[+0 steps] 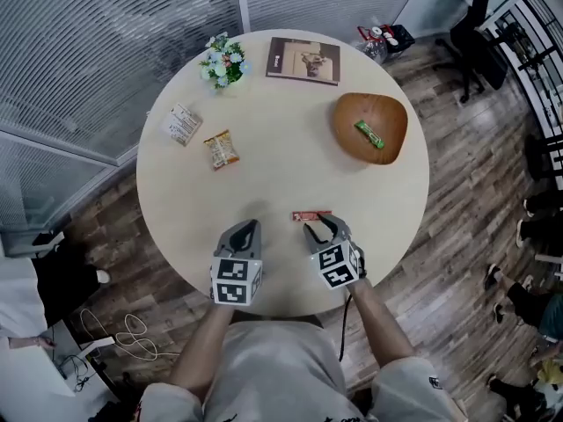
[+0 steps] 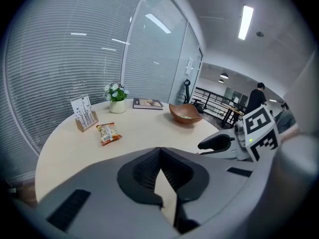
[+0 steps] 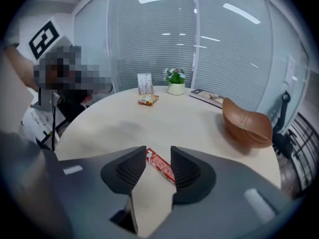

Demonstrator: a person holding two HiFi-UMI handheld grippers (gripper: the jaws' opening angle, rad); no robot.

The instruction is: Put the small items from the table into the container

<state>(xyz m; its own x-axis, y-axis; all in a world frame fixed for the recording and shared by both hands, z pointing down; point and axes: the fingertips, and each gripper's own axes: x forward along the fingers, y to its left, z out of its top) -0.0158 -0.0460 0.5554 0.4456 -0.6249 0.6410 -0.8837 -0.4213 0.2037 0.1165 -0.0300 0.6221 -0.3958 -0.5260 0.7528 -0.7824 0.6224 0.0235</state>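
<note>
A red snack bar [image 1: 311,214] lies flat on the round table [image 1: 264,183] near its front edge. My right gripper [image 1: 321,229] stands open just behind it. In the right gripper view the bar [image 3: 160,166] lies between the two fingers, closer to the right one, and the pads do not press on it. My left gripper [image 1: 249,232] hovers to the left with its jaws shut and nothing between them [image 2: 159,151]. The wooden bowl [image 1: 347,139] at the right holds a green bar [image 1: 369,134]. An orange snack packet [image 1: 222,149] lies on the left of the table.
A white card holder [image 1: 182,123], a small flower pot [image 1: 223,60] and a book [image 1: 303,60] stand along the far side of the table. Glass walls with blinds close off the back. Office chairs [image 1: 475,25] and people's legs [image 1: 537,297] are at the right.
</note>
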